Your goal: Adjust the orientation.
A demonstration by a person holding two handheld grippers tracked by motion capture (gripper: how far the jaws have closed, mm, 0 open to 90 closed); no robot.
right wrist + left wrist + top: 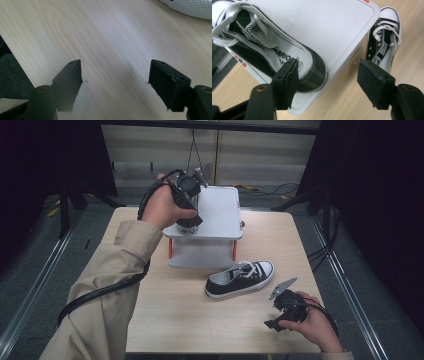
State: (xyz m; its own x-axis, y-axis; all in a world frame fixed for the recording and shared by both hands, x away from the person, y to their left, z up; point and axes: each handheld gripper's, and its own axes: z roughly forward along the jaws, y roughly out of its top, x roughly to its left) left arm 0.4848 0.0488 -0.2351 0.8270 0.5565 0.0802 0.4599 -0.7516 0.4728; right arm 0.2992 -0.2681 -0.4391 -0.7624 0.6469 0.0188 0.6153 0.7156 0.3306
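Note:
A black-and-white canvas sneaker (274,50) lies on top of a white raised stand (332,25), its heel toward the stand's near corner. My left gripper (328,80) hovers just above that heel with its jaws wide apart and nothing pressed between them. From the high view, the left gripper (190,217) points down at the sneaker (186,229) on the stand (220,210). The matching sneaker (240,279) lies on the wooden table in front of the stand, and it is also in the left gripper view (384,42). My right gripper (272,322) rests low near the table's front right, open and empty (115,82).
The wooden table (100,37) lies bare under the right gripper, with the second sneaker's white sole (192,7) at the top right of that view. The stand has orange legs (170,247). Dark floor and metal rails flank the table.

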